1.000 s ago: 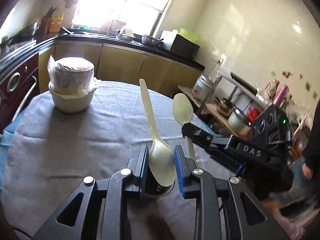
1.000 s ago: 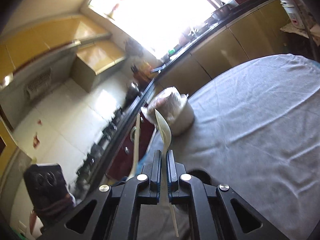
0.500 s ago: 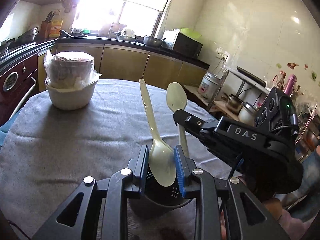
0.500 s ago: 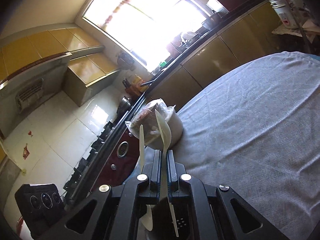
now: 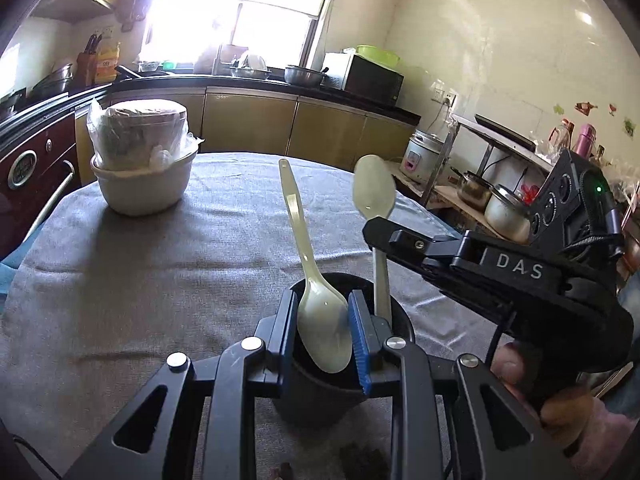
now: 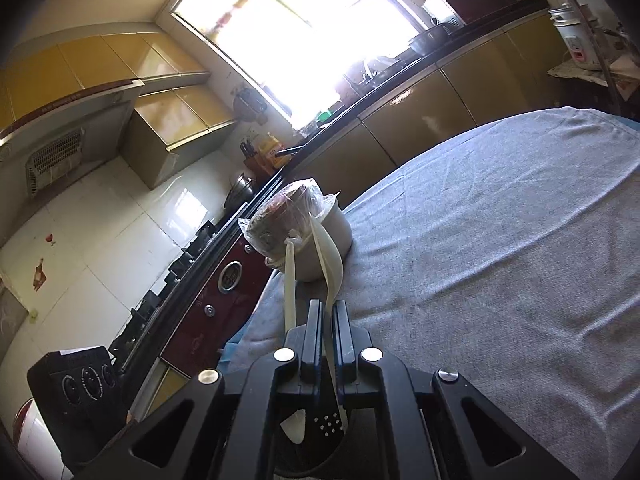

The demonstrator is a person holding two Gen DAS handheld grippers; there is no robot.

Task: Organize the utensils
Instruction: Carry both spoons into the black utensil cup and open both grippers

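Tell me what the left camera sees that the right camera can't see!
Only the left wrist view shows the right tool from outside, the hand holding it, the rice cooker and the pink bottle. Only the right wrist view shows the range hood and the holes in the bottom of the black utensil cup. Both show the cup, the two pale plastic spoons, one gripped in each tool, the wrapped bowl, the grey cloth-covered table and the bright window.
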